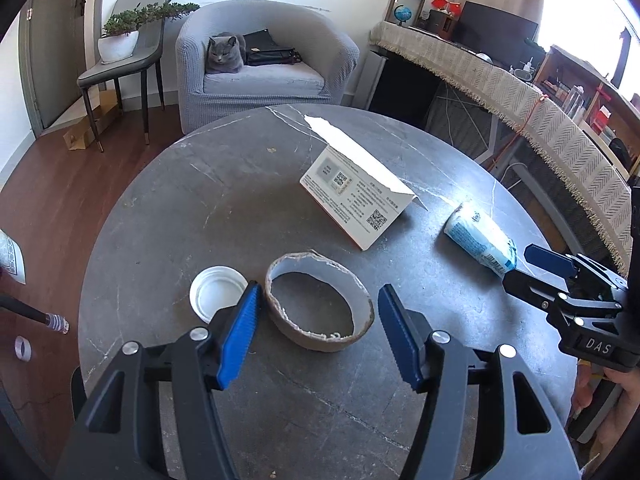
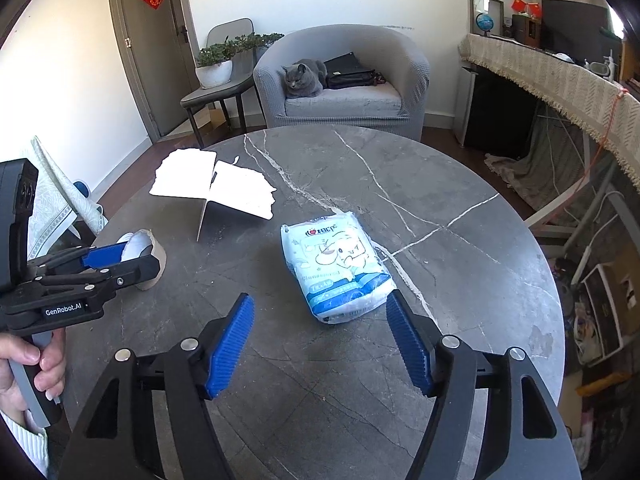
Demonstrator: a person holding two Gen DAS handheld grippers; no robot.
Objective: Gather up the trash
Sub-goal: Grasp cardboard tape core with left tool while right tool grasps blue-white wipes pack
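A torn cardboard tape ring [image 1: 360,300] lies on the round grey marble table [image 1: 180,208], with a white lid [image 1: 218,294] just left of it. My left gripper [image 1: 319,288] is open, its blue pads on either side of the ring's near edge without pressing it. A blue-and-white tissue pack [image 2: 336,264] lies flat on the table [image 2: 460,184]. My right gripper [image 2: 320,298] is open, and the pack's near end sits between its fingertips, untouched. A folded white card [image 1: 356,196] with QR codes stands behind the ring. Each gripper shows in the other's view: right gripper [image 1: 516,266], left gripper [image 2: 140,260].
A grey cat [image 1: 224,54] lies on the grey armchair [image 1: 264,80] beyond the table. A chair with a potted plant [image 1: 120,40] stands at the left. A cloth-covered desk [image 1: 520,96] runs along the right. A hand [image 2: 28,360] holds the left gripper's handle.
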